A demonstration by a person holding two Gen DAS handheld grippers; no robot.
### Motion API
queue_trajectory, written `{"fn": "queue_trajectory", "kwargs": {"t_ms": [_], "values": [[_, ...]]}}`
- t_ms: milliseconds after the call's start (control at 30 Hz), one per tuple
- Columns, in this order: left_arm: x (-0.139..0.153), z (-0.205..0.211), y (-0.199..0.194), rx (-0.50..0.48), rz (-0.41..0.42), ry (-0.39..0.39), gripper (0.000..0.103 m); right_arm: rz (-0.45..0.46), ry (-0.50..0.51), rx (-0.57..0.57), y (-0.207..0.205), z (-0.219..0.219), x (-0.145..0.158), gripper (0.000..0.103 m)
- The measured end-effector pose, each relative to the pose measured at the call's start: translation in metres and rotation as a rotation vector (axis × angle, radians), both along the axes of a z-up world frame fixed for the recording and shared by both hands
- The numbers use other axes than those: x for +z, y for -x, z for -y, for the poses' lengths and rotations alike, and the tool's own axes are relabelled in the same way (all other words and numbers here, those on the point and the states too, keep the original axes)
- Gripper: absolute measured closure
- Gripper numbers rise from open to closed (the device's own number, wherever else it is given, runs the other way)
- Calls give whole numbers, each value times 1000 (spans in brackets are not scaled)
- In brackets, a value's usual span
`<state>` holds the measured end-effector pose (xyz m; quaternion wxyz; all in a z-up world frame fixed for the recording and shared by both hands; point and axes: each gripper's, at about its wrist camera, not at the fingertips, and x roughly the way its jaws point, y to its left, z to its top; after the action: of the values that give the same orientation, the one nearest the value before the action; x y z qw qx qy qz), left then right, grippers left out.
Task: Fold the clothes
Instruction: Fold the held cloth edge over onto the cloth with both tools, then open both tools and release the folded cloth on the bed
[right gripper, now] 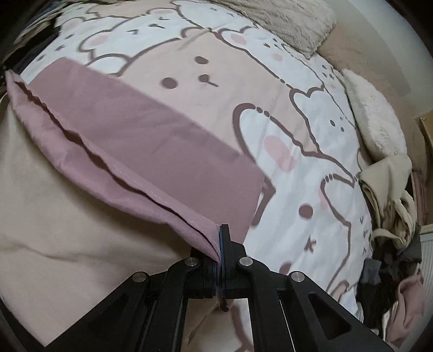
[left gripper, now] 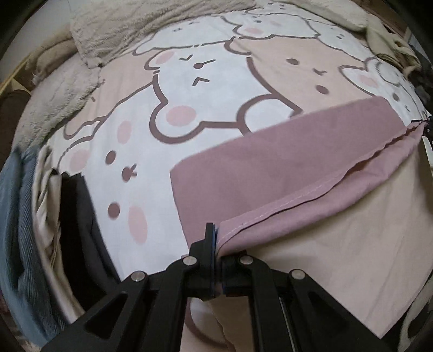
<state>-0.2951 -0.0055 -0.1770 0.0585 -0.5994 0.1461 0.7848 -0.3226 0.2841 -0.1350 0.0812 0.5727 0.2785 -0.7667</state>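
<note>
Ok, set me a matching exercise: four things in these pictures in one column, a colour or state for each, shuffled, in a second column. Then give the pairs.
Things:
1. pink cloth
2. left gripper
3. bed cover
4. fluffy blanket

Descriptions:
A. cream, shaggy, at the far end of the bed
B. printed with cartoon bears
C. dusty pink, held up by two corners
D. black, shut on a corner of fabric

Pairs: 1-C, 2-D, 3-B, 4-A

The right gripper holds the other corner.

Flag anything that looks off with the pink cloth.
Nothing damaged. The pink cloth is pinched at two corners by the left gripper and right gripper; its hem sags and ripples between them, not taut.
</note>
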Motion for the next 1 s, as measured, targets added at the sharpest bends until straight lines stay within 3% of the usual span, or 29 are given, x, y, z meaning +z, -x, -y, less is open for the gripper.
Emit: {"fn": "queue_trajectory", "kwargs": {"t_ms": [133, 267, 333, 400, 433, 500, 533, 567, 700, 733, 767, 867, 933, 1000], "values": [[-20, 3, 27, -9, 56, 13, 98, 58, -3, -28, 33, 1, -15, 102], [-42, 10, 43, 16, 132, -21, 97, 152, 31, -56, 53, -4, -38, 102], [-43, 14, 49, 37, 134, -34, 90, 168, 64, -80, 58, -8, -42, 102], [-42, 20, 55, 59, 127, -52, 65, 168, 113, -111, 61, -16, -38, 102], [-39, 23, 58, 68, 119, -65, 58, 167, 138, -126, 62, -20, -35, 98], [-33, 28, 64, 86, 101, -81, 53, 124, 152, -176, 66, -31, -29, 66], [-31, 31, 68, 96, 91, -82, 53, 93, 148, -210, 69, -38, -25, 29], [-30, 34, 72, 111, 75, -76, 53, 68, 148, -231, 73, -43, -21, 23], [-28, 31, 65, 107, 46, -83, 53, -72, 97, -345, 84, -62, -4, 23], [-27, 29, 61, 98, 44, -90, 53, -109, 109, -375, 84, -67, 2, 26], [-27, 26, 56, 88, 42, -98, 53, -123, 149, -385, 81, -69, 8, 37], [-26, 19, 42, 59, 35, -119, 53, -109, 331, -350, 54, -66, 25, 63], [-25, 14, 33, 40, 31, -134, 53, -72, 421, -290, 26, -56, 25, 69], [-24, 9, 24, 21, 26, -148, 53, -24, 455, -238, -3, -41, 18, 69]]}}
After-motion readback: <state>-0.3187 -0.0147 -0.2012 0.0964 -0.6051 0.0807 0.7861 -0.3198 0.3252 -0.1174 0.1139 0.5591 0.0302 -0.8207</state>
